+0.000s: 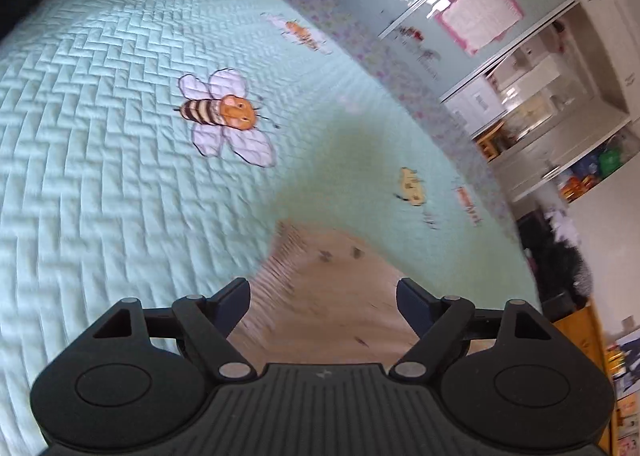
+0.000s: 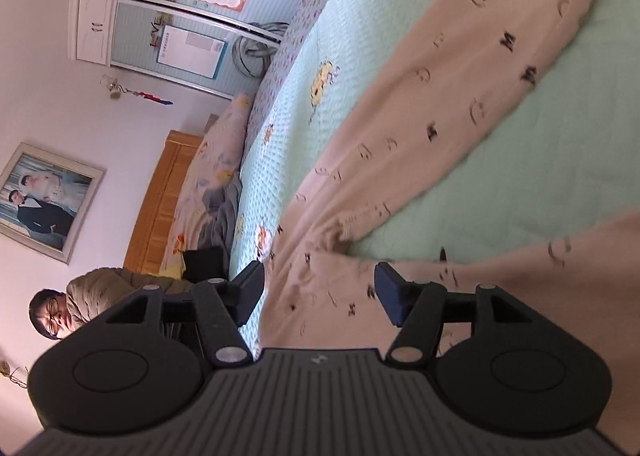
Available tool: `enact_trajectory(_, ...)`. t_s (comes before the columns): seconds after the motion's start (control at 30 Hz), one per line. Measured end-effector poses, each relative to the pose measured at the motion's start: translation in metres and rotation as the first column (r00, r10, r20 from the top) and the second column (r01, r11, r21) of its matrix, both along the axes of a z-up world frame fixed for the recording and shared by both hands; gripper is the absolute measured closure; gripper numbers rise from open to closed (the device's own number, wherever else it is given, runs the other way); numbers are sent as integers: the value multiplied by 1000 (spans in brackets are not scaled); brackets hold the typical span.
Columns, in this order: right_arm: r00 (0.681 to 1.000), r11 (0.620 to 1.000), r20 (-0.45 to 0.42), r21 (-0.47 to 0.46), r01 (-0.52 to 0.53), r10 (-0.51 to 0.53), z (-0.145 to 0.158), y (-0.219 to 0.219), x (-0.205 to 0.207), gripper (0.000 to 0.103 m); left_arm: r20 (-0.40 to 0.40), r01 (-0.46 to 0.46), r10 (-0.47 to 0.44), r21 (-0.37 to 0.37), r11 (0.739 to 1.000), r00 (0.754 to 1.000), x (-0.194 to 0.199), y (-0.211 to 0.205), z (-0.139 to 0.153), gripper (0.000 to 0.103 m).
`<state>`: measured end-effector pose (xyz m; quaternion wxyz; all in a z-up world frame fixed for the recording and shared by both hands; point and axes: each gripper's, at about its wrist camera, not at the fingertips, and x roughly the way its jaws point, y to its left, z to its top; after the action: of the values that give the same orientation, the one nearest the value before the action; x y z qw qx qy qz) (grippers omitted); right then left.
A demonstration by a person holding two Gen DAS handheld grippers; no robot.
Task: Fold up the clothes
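Observation:
A beige garment (image 2: 432,104) printed with small dark smiley faces and letters lies spread on a mint quilted bedspread (image 2: 500,192); it looks like trousers, with two legs running away from a crotch fold. My right gripper (image 2: 320,288) is open just above that fold, fingers apart over the cloth. In the left wrist view a blurred corner of the beige garment (image 1: 320,288) lies under my left gripper (image 1: 323,296), which is open with nothing between its fingers. The bedspread (image 1: 100,136) shows an embroidered bee (image 1: 224,112).
A grey cloth (image 2: 218,216) and a patterned pillow (image 2: 216,148) lie at the wooden headboard (image 2: 160,192). A person (image 2: 64,308) stands beside the bed. Mirrored wardrobe doors (image 1: 460,8) run past the bed's far edge. A coiled hose (image 2: 252,50) lies near the wardrobe.

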<state>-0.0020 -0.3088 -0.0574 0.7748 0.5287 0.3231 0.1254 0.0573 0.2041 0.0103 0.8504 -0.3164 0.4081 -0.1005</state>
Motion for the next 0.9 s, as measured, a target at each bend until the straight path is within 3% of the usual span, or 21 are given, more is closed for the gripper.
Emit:
enact_trajectory(0.07, 1000, 1000, -10, -2, 6, -6, -3, -2, -9, 40, -58, 31, -34, -42, 999, 998, 23, 9, -14, 25)
enact_trajectory(0.13, 1000, 1000, -19, -4, 13, -13, -7, -4, -17, 40, -92, 55, -67, -121, 991, 993, 39, 17, -29, 42)
enact_trajectory(0.2, 999, 1000, -29, -6, 20, -20, -11, -7, -25, 41, -103, 75, -94, -175, 982, 990, 47, 17, -39, 52)
enact_trajectory(0.4, 999, 999, -49, -44, 19, -21, -16, -4, -30, 40, -114, 55, -85, -241, 969, 990, 66, 15, -49, 52)
enact_trajectory(0.5, 999, 999, -49, -48, 19, -21, -15, -2, -25, 40, -108, 65, -92, -235, 970, 990, 74, 13, -47, 53)
enact_trajectory(0.57, 998, 999, -50, -37, 23, -25, -16, 1, -19, 41, -111, 81, -105, -202, 976, 988, 78, 10, -47, 66)
enact_trajectory(0.63, 998, 999, -52, -24, 29, -31, -17, 1, -16, 41, -104, 96, -117, -190, 977, 988, 78, 7, -47, 88)
enact_trajectory(0.7, 998, 999, -53, -16, 36, -37, -18, 2, -15, 41, -93, 110, -129, -185, 977, 987, 75, 5, -48, 98)
enact_trajectory(0.9, 998, 999, -49, -11, 40, -40, -17, 7, -10, 41, -84, 102, -121, -201, 974, 989, 78, 2, -54, 99)
